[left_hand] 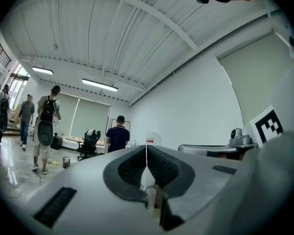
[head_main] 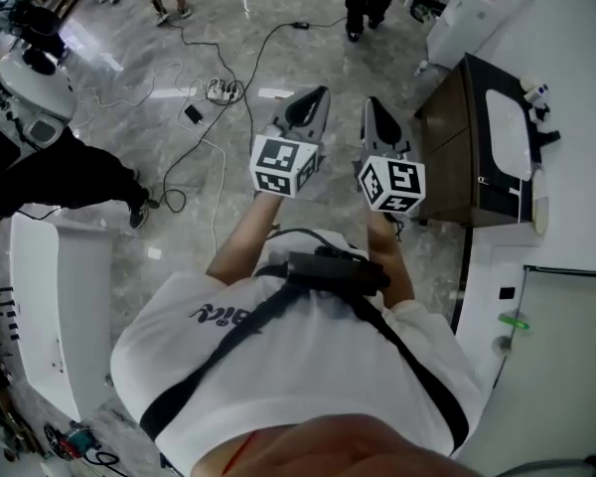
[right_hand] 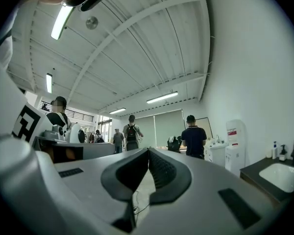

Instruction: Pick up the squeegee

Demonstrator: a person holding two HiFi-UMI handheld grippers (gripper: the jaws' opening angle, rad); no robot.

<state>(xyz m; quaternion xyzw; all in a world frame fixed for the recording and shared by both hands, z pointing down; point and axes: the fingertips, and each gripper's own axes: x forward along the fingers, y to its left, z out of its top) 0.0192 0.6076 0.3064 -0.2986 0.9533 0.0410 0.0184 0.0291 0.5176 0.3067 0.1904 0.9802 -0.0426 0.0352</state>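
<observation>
Left gripper [left_hand: 146, 153] and right gripper [right_hand: 148, 153] fingers pressed together, empty, floor [head_main: 228, 28] power strip [head_main: 222, 89] only in head view

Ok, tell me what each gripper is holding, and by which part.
Nothing is held: the left gripper and the right gripper each have jaws shut together with nothing between them.

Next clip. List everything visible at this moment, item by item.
Vanity cabinet: one, dark brown, right of the tongs.
Sink: one, white, in the cabinet top.
Water dispenser: one, white, beyond the cabinet.
Power strip: one, white, on the grey floor.
Bystanders: several, far off; nearest wears a dark shirt.
Squeegee: none made out.
Left tongs: one, grey, shut, empty.
Right tongs: one, grey, shut, empty.
Marker cubes: two, black-and-white, one on each tongs.
</observation>
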